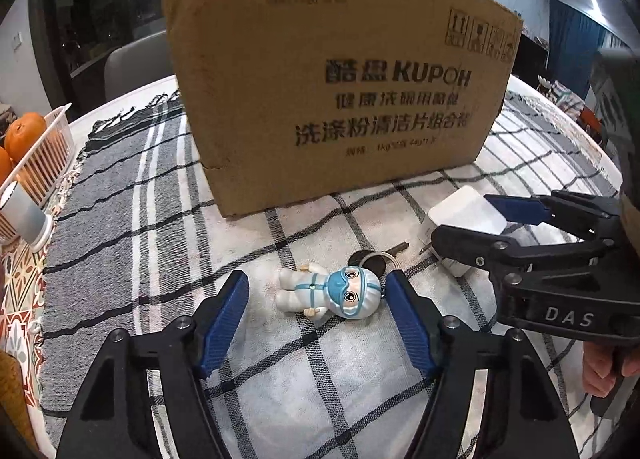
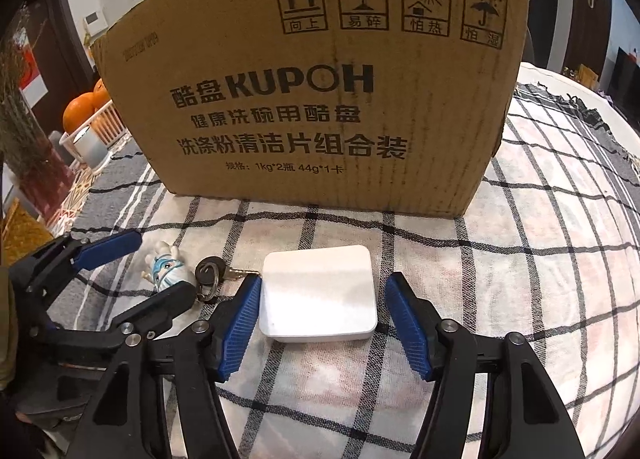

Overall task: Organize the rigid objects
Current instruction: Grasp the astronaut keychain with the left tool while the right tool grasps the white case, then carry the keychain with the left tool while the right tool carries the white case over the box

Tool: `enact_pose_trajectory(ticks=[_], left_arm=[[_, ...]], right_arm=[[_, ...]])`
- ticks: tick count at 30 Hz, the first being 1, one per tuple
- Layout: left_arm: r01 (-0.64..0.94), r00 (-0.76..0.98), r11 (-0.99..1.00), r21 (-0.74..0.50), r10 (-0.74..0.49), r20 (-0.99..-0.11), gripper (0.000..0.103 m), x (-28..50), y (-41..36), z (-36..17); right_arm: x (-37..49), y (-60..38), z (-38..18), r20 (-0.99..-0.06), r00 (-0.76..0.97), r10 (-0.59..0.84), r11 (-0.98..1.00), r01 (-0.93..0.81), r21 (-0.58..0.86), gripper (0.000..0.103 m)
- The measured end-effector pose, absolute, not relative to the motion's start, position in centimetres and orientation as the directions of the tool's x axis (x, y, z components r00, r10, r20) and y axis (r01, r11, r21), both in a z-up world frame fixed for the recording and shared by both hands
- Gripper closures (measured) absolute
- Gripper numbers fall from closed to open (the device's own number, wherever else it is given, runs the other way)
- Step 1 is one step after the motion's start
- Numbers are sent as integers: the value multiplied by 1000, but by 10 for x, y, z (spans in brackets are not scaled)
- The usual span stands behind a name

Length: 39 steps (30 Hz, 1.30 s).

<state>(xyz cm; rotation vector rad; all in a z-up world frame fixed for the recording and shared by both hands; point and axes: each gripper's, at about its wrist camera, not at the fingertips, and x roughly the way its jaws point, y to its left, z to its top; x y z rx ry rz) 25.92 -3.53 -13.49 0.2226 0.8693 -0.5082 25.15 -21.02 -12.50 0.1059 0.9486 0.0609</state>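
Note:
A small blue-and-white figurine keychain (image 1: 329,290) lies on the checked cloth, joined to a key with a ring (image 1: 374,257). My left gripper (image 1: 316,291) is open with its blue pads either side of the figurine, not touching it. A white square charger (image 2: 318,295) lies on the cloth to the right. My right gripper (image 2: 320,301) is open around the charger; its left pad touches the charger's edge. In the left wrist view the right gripper (image 1: 468,223) straddles the charger (image 1: 466,215). The figurine (image 2: 166,269) and key (image 2: 210,273) also show in the right wrist view.
A large brown KUPOH cardboard box (image 1: 336,79) stands upright just behind the objects. A white basket of oranges (image 1: 36,151) and a white cup (image 1: 26,217) sit at the far left. The table's round edge (image 1: 568,107) curves behind the box.

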Motion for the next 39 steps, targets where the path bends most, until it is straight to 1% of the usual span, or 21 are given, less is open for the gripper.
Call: enact_pose_trajectory(ticks=[2,4,7,8,9,14,21,25,39], left_arm=[[513,528,858,-22,-336,-780,35,260,-38,-138],[508,522,861,-32,-337,-784,38,262,-40,-140],[498,519,866,-40,-335,-787,45,263,-40,-141],[497,518,867,-40,-334,-787,51,263,-40,-140],[492,518,869,-44,-333,-788,53,262,-40,-139],[470,519,881,-56,-327,-789,53,260,-37,-139],[428,572,902,-51,-314,-758,53,248,-30,-119],[411,597,909,-63,-321,-736,53,242,-27,-105],[381,691,924,-30,-306,-655,53,221,-28,-46]], right_arm=[[251,-211,-125,-805,581,115,991,-12,133,45],[250,-212,-125,-803,585,117,991,-12,135,45],[249,-213,-125,-801,586,120,990,-9,142,45],[248,-212,-125,-802,586,118,990,-8,140,45],[248,-212,-124,-802,586,117,990,-7,140,45],[245,-214,-122,-804,583,114,989,10,148,45],[234,-214,-110,-789,605,108,989,15,147,45],[229,-215,-97,-773,625,109,987,21,157,45],[203,-216,-39,-701,707,95,989,10,144,45]])
